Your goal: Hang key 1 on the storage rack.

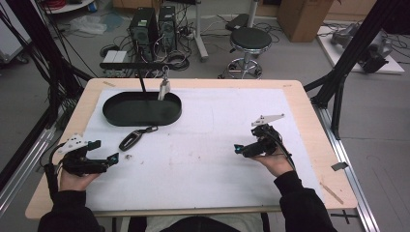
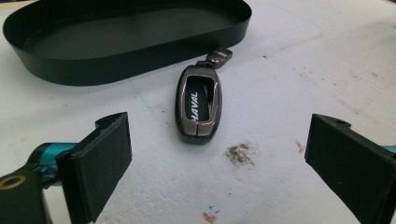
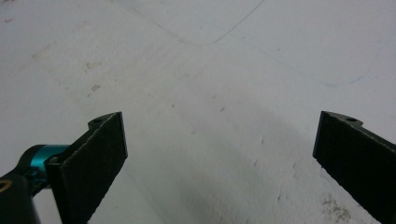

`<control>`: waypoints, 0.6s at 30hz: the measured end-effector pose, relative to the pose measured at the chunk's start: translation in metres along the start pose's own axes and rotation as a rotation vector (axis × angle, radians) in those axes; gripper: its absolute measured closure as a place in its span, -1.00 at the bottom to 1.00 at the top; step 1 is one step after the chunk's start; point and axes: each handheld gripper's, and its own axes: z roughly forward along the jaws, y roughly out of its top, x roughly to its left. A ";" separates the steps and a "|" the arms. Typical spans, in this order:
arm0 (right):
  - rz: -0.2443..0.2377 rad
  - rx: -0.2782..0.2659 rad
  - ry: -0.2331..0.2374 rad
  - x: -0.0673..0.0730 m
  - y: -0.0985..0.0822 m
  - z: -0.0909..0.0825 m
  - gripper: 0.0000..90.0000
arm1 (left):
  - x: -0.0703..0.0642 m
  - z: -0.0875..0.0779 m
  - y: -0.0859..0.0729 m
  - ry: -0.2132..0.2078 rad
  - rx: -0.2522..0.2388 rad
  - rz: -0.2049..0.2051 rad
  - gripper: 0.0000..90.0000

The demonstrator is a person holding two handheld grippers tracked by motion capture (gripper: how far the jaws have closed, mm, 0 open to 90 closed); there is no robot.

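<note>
a: risk first: the key fob (image 2: 198,105) lies flat on the white mat (image 1: 208,145), just off the near rim of the black oval tray (image 1: 141,109) toward the worktop's left side. the left gripper (image 2: 217,163) points at it with jaws spread wide and nothing between them.

b: so a flat, smooth shell. if the pads come in too high they'd likely skate over it and shove it along the mat.

a: or push it against the tray wall. the small ring end (image 2: 218,56) points at the tray and sits near the rim, so a nudge could wedge it there.

b: anything hanging above the tray?

a: a pale piece hangs from a black stand (image 1: 140,72) over its far side; i can't tell what it is from the high view. lifting the fob in carelessly could knock it.

b: and the right gripper (image 1: 240,149)?

a: also wide open, empty, over bare mat toward the right edge, well apart from it all.
</note>
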 end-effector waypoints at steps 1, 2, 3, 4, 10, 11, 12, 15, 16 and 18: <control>-0.002 0.001 -0.003 0.000 -0.003 0.000 -0.95 | 0.000 0.000 0.000 0.001 0.003 0.002 -0.83; -0.002 0.004 -0.006 0.000 -0.006 0.000 -0.95 | 0.000 0.000 0.000 0.001 0.004 0.002 -0.83; 0.002 0.006 -0.009 0.000 -0.009 0.000 -0.95 | 0.000 0.000 0.000 0.001 0.004 0.001 -0.83; 0.004 0.009 -0.008 0.000 -0.012 0.000 -0.95 | 0.000 0.000 0.000 0.002 0.004 0.000 -0.83; 0.029 0.008 -0.015 -0.004 -0.027 -0.003 -0.95 | 0.000 0.000 0.000 0.000 0.012 -0.006 -0.83; 0.037 0.009 -0.014 -0.004 -0.029 -0.003 -0.95 | 0.000 0.000 0.000 -0.002 0.017 -0.010 -0.83; 0.044 0.010 -0.014 -0.003 -0.031 -0.004 -0.95 | 0.000 0.000 0.000 -0.003 0.020 -0.014 -0.83; 0.045 0.006 -0.019 -0.002 -0.038 -0.007 -0.95 | 0.001 -0.001 0.000 -0.001 0.025 -0.018 -0.83; 0.043 0.003 -0.022 -0.002 -0.040 -0.008 -0.95 | 0.000 -0.001 -0.001 -0.001 0.025 -0.018 -0.83; 0.044 0.002 -0.029 -0.001 -0.045 -0.010 -0.95 | 0.000 -0.001 0.000 0.000 0.028 -0.018 -0.83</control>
